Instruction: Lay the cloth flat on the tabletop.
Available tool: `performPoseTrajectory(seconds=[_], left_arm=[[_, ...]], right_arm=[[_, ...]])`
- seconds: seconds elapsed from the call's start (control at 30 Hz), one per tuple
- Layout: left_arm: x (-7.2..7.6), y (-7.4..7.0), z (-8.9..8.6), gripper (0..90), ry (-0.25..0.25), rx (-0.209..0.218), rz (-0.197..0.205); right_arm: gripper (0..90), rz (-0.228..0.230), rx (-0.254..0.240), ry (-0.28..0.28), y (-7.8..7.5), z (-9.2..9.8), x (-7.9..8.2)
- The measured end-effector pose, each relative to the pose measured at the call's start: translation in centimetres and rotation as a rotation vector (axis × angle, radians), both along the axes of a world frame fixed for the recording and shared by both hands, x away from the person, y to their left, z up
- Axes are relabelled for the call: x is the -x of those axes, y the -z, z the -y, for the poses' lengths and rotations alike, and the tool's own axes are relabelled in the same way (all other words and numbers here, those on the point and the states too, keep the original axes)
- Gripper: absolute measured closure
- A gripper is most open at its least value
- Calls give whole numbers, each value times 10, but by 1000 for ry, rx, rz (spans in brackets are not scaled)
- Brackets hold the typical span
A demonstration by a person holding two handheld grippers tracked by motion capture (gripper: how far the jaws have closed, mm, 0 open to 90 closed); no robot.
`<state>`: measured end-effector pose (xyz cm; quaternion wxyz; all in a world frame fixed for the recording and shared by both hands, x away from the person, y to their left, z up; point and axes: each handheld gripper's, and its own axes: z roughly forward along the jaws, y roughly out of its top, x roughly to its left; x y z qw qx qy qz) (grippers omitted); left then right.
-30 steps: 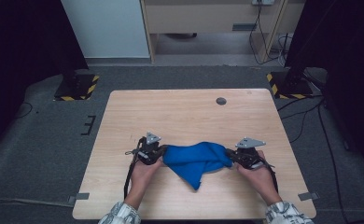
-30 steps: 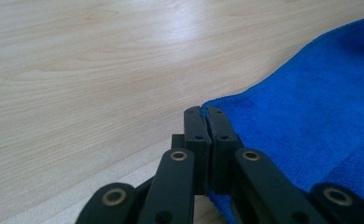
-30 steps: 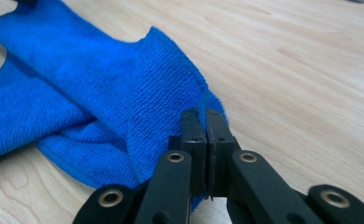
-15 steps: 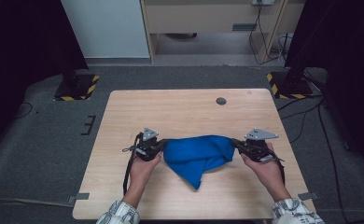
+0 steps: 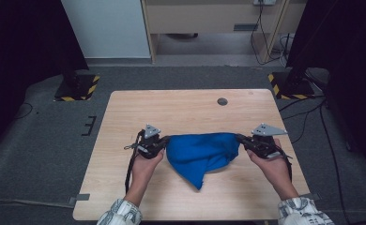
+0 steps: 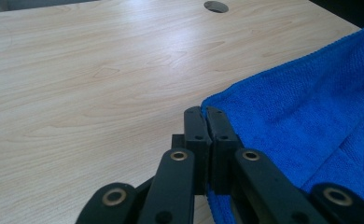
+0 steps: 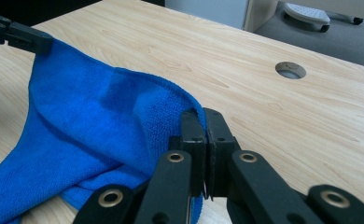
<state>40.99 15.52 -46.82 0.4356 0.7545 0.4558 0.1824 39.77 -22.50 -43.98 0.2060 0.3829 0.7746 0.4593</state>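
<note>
A blue cloth (image 5: 202, 152) hangs stretched between my two grippers above the wooden table (image 5: 190, 112), its lower point drooping toward the near edge. My left gripper (image 5: 164, 140) is shut on the cloth's left corner; in the left gripper view its closed jaws (image 6: 204, 114) pinch the cloth's (image 6: 311, 121) hem. My right gripper (image 5: 240, 139) is shut on the right corner, and in the right gripper view its jaws (image 7: 202, 116) clamp the folded edge of the cloth (image 7: 87, 126). The left gripper (image 7: 42, 44) also shows at the far corner there.
A round cable hole (image 5: 222, 101) sits in the table near its far edge, also seen in the gripper views as a hole (image 7: 290, 70). Bare wood lies beyond the cloth. Dark carpet, stand bases with yellow-black tape (image 5: 75, 89) and cables surround the table.
Both hands have risen and moved apart, the right one farther. The cloth, bunched between them before, is now pulled out wide and lifted mostly off the table.
</note>
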Motion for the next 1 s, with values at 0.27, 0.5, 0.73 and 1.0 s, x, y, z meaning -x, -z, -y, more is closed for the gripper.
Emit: performPoseTrajectory(seconds=[0.27, 0.5, 0.73, 1.0], left_arm=[[-1, -5, 1, 883, 0, 13, 9], [0, -9, 0, 884, 2, 28, 19], [2, -19, -3, 884, 2, 40, 39], [-10, -21, -3, 885, -9, 38, 30]], right_arm=[[884, 1, 4, 1, -2, 2, 0], [884, 18, -3, -11, -11, 0, 0], [884, 40, -12, -17, -25, -1, 5], [883, 52, -12, -34, -37, -4, 11]])
